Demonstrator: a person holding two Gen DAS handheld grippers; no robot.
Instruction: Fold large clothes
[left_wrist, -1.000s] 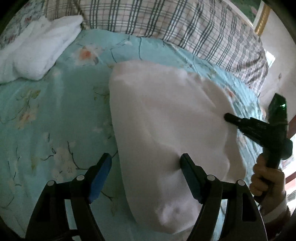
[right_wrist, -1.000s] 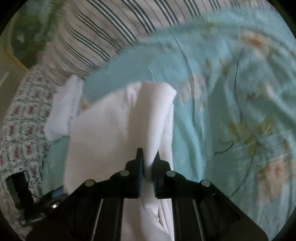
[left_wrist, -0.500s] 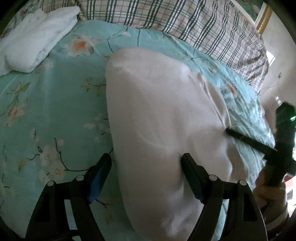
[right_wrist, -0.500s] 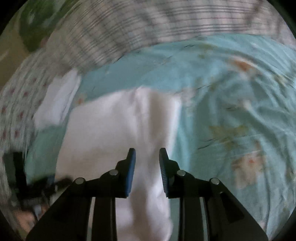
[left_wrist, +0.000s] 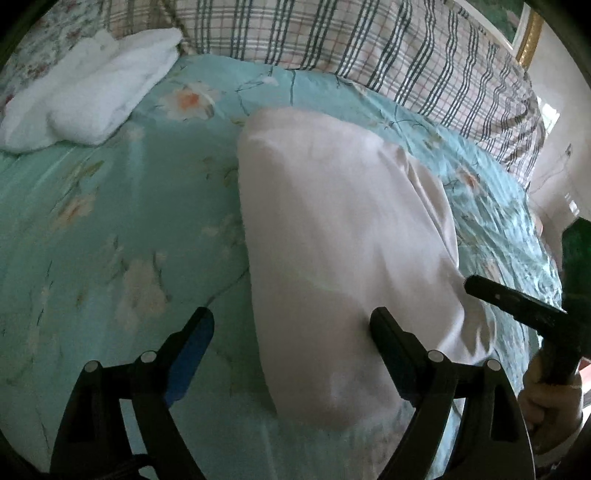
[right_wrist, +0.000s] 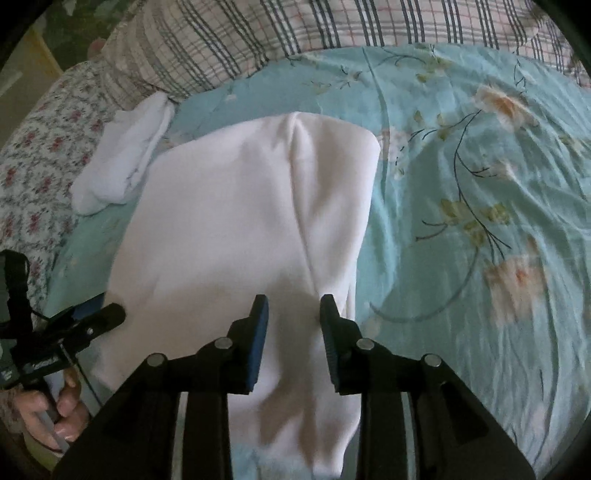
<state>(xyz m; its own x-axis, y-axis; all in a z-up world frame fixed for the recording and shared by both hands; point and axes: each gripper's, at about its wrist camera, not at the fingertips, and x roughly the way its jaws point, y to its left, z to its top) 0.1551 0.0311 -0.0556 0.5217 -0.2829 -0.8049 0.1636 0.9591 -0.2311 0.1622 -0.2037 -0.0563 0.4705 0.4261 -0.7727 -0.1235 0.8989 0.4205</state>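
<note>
Released since a second ago, the pale pink garment (right_wrist: 240, 229) no longer hangs pinched in the right gripper (right_wrist: 293, 314), whose jaws have just been opening and now stand a little apart above the cloth, touching none of it. At far left a folded white towel (left_wrist: 88, 99) lies on the turquoise flowered bed sheet (left_wrist: 110, 206), near the plaid pillow (left_wrist: 369, 48). Right of it, the left gripper (left_wrist: 291, 325) has its jaws spread wide, also just opened further, one finger over bare sheet and the other over the garment's left part, gripping nothing. The garment lies on the bed as a long, smooth, folded panel with a soft lengthwise crease and rounded far end. No writing or label is readable anywhere.
</note>
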